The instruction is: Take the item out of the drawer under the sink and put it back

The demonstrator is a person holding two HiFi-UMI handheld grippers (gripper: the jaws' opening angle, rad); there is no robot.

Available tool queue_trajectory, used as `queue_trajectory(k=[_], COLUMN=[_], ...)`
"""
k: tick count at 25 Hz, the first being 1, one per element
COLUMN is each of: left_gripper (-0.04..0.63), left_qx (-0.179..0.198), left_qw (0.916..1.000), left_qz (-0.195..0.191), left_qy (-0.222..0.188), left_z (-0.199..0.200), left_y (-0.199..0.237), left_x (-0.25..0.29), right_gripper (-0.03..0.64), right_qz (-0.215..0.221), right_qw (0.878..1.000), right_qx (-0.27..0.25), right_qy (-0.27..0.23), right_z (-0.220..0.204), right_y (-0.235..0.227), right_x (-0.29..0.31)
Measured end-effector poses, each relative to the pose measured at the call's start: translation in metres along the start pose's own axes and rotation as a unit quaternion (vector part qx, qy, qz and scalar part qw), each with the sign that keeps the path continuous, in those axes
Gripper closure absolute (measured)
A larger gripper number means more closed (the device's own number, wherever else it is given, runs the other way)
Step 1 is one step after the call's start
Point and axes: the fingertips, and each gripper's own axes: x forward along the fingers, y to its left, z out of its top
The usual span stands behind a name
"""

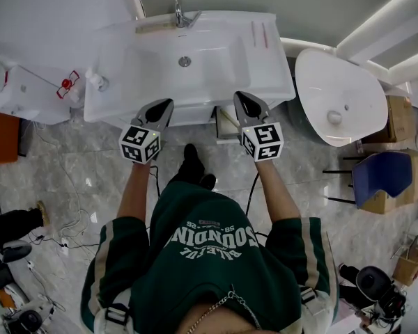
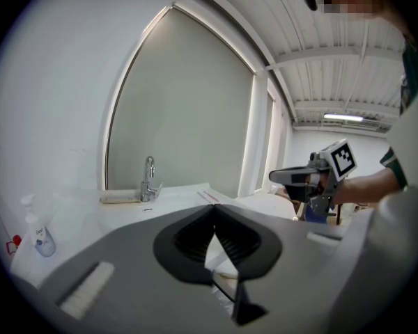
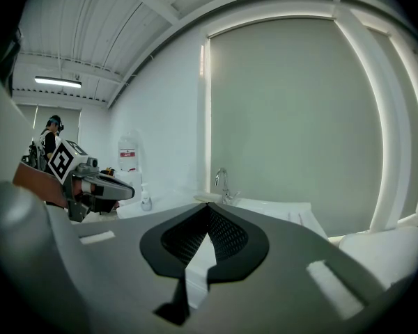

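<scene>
The white sink (image 1: 143,58) with its chrome faucet (image 1: 182,14) lies straight ahead in the head view. Only a narrow strip of the cabinet below it (image 1: 225,122) shows, and I cannot tell whether a drawer stands open. No item from the drawer is in sight. My left gripper (image 1: 168,103) hovers at the sink's front edge, shut and empty. The right gripper (image 1: 238,96) is level with it, a little to the right, also shut with nothing in it. Each one shows in the other's view: the right gripper (image 2: 275,177) and the left gripper (image 3: 129,192) both hang in the air.
A soap bottle (image 1: 97,82) stands on the sink's left end. A white toilet (image 1: 341,96) sits to the right, with a blue chair (image 1: 380,174) and cardboard boxes beyond it. Cables (image 1: 66,225) trail over the marble floor at the left.
</scene>
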Motion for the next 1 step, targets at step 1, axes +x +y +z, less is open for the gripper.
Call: queue_trajectory(k=[1], left_gripper=[0.545], left_qx=[0.000], left_qw=[1.0000], left_qz=[0.000], left_qy=[0.000], left_z=[0.0000], left_y=[0.0000], left_x=[-0.0001], right_gripper=[0.614], right_qz=[0.001], right_qw=[1.000], right_qx=[0.000], right_qy=[0.000], right_z=[0.0003], right_y=[0.0006], right_x=[0.0000])
